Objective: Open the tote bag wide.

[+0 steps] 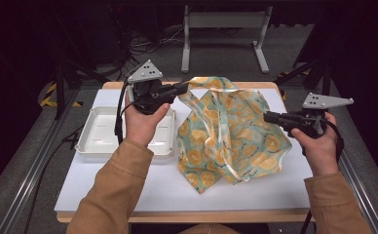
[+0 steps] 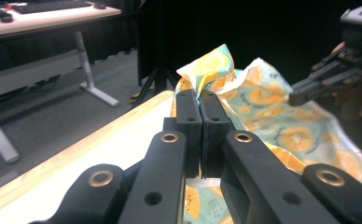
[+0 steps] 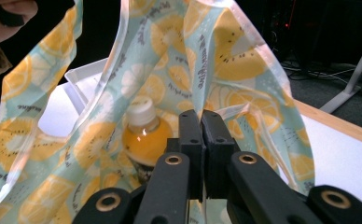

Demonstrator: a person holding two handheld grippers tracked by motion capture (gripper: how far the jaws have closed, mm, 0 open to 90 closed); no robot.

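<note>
A dark room with cables on the floor surrounds my white counter [image 1: 274, 185]. On it the citrus-print bag [image 1: 231, 136] stands lifted between my two grippers. My left gripper [image 1: 183, 88] has its jaws pressed together on the bag's upper edge, and my right gripper [image 1: 270, 117] pinches the opposite edge the same way. Inside the bag sits an orange bottle [image 3: 144, 137] with a white cap. A white tray [image 1: 97, 134] lies just beside the bag.

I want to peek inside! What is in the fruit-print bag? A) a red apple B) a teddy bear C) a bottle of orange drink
C: in the right gripper view, a bottle with orange liquid and a white cap stands inside the open bag.
</note>
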